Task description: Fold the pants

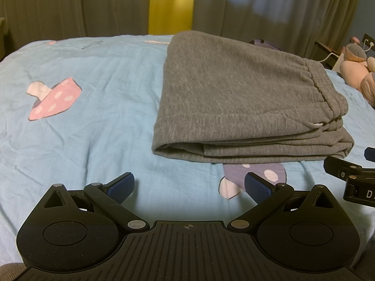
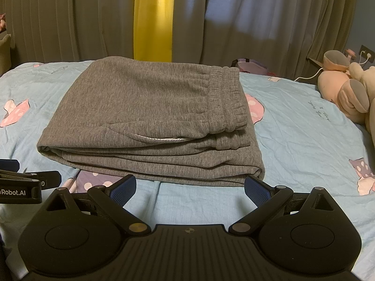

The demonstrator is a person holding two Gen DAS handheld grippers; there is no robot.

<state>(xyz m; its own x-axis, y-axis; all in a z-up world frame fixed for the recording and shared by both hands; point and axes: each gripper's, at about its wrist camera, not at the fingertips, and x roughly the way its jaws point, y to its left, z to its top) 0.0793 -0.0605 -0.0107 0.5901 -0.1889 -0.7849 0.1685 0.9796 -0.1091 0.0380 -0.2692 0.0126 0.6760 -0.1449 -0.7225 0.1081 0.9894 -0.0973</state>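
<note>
Grey pants (image 1: 236, 98) lie folded in a stacked rectangle on the light blue bedsheet (image 1: 98, 126), waistband to the right. In the right wrist view the pants (image 2: 145, 117) sit just ahead of the fingers. My left gripper (image 1: 189, 185) is open and empty, low over the sheet, in front and to the left of the pants. My right gripper (image 2: 190, 188) is open and empty, close to the pants' near edge without touching it. Each gripper shows at the edge of the other's view.
The sheet has mushroom prints (image 1: 54, 98). A pink plush toy (image 2: 346, 91) lies at the right of the bed. Grey curtains (image 2: 70, 23) with a yellow strip (image 2: 154, 18) hang behind. A wall socket with a cable (image 2: 365, 53) is at the far right.
</note>
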